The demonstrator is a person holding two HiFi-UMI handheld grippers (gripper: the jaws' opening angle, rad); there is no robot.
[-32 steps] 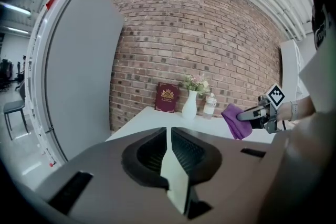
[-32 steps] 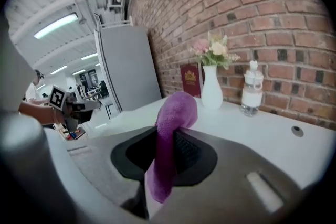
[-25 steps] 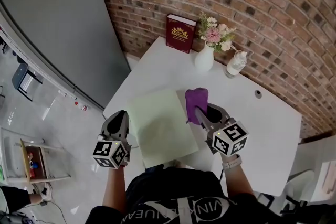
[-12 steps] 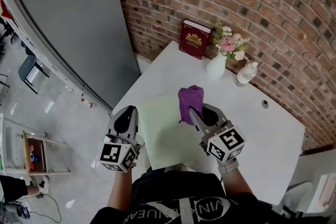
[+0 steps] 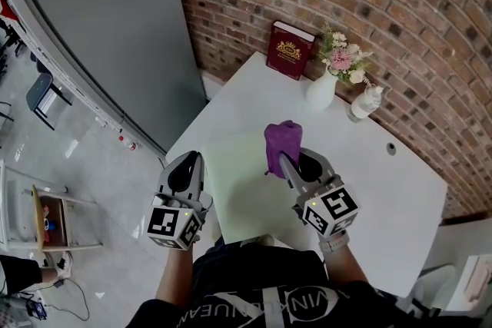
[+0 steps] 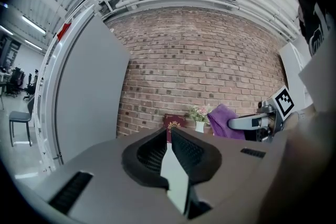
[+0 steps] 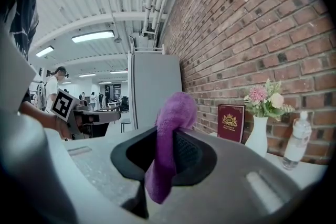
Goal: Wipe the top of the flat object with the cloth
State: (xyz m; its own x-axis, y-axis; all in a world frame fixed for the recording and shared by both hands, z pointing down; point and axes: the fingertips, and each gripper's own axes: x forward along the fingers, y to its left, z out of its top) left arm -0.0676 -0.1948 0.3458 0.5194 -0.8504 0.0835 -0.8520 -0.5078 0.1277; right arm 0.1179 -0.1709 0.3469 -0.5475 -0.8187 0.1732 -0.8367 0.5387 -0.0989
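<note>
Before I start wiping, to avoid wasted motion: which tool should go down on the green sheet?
Right: the right tool is shut on the purple cloth, above the green sheet. The left tool, beside it, is shut without cloth.

Fuzzy purple cloth [image 7: 169, 149] in the jaws of the right gripper [image 5: 288, 163]; beneath, a matt pale-green mat [image 5: 244, 192] on smooth white tabletop [image 5: 388, 188].

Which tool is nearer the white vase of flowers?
The right tool: it holds the purple cloth over the table, just short of the vase. The left tool is by the table's near left corner, farther away.
</note>
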